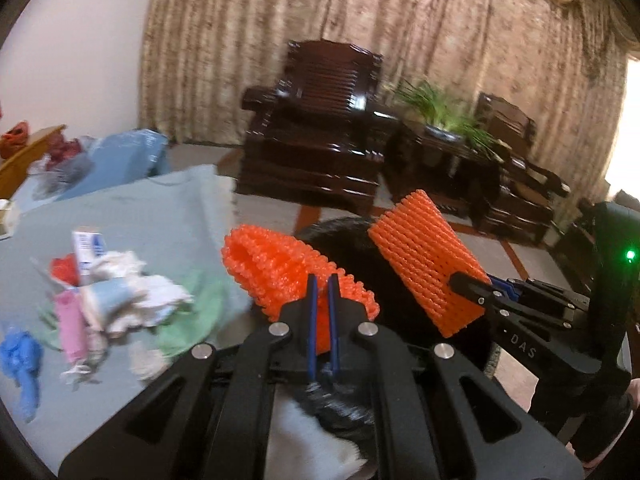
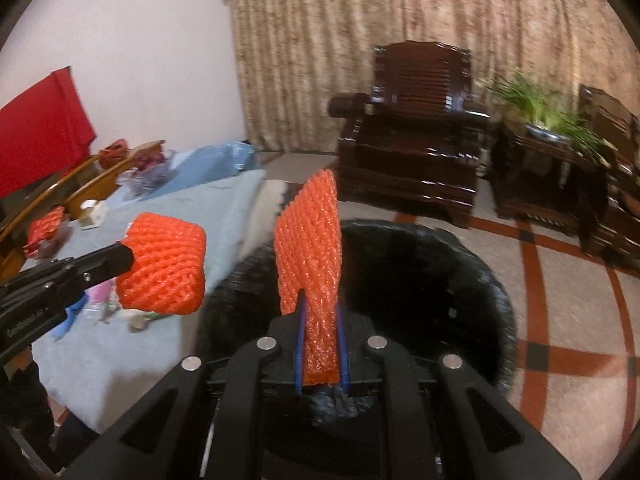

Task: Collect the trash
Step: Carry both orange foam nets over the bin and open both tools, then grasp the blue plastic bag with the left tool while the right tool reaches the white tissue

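My left gripper (image 1: 322,280) is shut on an orange foam net sleeve (image 1: 276,268), held just above the table edge beside a black-lined trash bin (image 1: 340,236). It also shows in the right wrist view (image 2: 164,266), held by the left gripper (image 2: 124,258). My right gripper (image 2: 322,300) is shut on a second orange foam net (image 2: 310,248), held upright over the open bin (image 2: 420,280). That net (image 1: 428,264) and the right gripper (image 1: 460,280) show in the left wrist view. A pile of trash (image 1: 104,292) lies on the grey-blue tablecloth (image 1: 168,216): tissues, a small carton, pink and blue scraps.
Dark wooden armchairs (image 2: 416,136) and a side table with a green plant (image 2: 548,120) stand behind the bin on the tiled floor. A blue plastic bag (image 1: 128,156) and other bags lie at the table's far end. Curtains cover the back wall.
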